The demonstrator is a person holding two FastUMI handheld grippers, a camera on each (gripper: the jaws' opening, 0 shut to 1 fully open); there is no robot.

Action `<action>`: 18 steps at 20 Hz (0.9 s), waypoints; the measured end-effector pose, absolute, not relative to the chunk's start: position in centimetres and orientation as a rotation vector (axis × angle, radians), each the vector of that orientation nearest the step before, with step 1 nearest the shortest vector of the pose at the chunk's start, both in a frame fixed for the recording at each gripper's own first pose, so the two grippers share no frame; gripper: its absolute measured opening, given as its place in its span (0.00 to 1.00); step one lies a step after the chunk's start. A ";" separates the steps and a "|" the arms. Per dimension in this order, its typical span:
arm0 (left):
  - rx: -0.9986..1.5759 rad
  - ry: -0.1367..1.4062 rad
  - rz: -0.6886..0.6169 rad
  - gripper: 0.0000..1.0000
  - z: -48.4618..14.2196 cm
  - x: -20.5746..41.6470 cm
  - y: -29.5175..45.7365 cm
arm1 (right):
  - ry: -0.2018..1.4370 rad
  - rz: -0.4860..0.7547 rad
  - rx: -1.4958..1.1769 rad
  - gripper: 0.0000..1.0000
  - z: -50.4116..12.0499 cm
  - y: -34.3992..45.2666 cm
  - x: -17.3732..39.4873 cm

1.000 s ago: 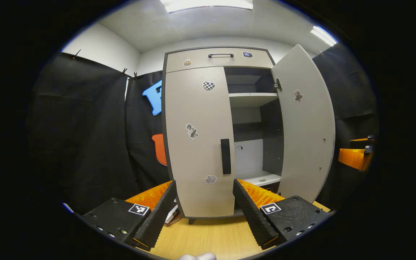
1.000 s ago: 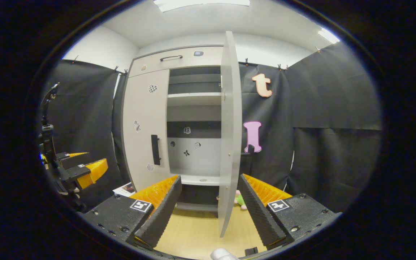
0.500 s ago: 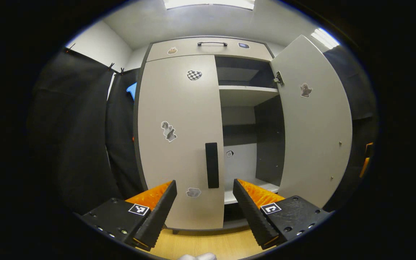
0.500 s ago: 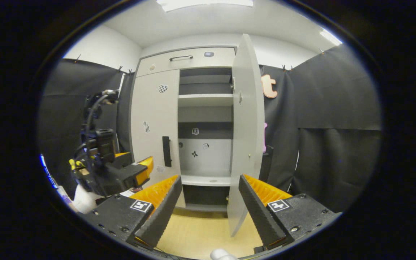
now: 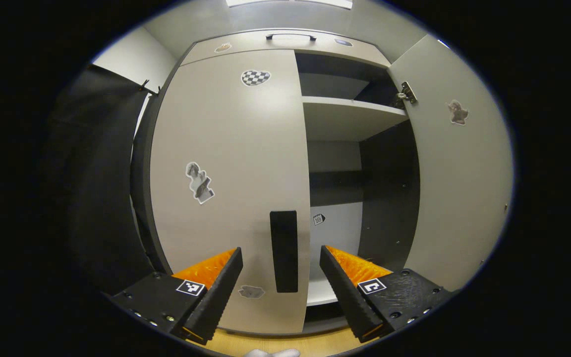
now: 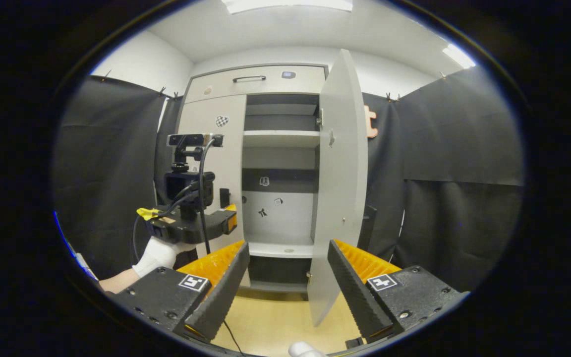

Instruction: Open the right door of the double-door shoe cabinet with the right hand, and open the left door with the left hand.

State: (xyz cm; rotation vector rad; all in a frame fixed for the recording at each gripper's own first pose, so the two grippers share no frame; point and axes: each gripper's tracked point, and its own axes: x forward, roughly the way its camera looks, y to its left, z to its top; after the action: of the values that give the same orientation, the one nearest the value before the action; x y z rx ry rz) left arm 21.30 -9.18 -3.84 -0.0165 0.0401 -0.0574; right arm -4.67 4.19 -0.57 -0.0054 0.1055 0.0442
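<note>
Left gripper view: left tongs spread wide, gripping nothing, close in front of the closed pale-grey left door, black vertical bar handle framed between the fingers, not touched.
Right gripper view: right tongs spread wide, empty, apart from the pale-grey right door.
Right door: swung open, edge towards the camera, shelves exposed.
Left tongs from the right: held by a white-gloved hand, level with the left door's handle.
</note>
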 end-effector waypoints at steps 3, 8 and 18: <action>0.005 0.059 -0.057 0.96 -4.6 23.2 -9.6 | 0.118 0.026 -0.004 1.00 -1.0 3.7 -4.4; 0.008 0.090 -0.073 0.76 -5.9 25.3 -10.7 | 0.120 0.010 -0.013 0.99 -0.7 3.3 -3.4; -0.038 0.133 -0.054 0.28 -6.4 25.3 -9.7 | 0.130 0.040 -0.015 0.99 -0.9 3.4 -2.4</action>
State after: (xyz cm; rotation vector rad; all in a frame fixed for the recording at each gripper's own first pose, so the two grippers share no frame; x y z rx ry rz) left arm 25.32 -9.72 -6.43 -0.0382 0.1327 -0.0545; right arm -2.42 3.39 -0.89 -0.0151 0.1303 0.0399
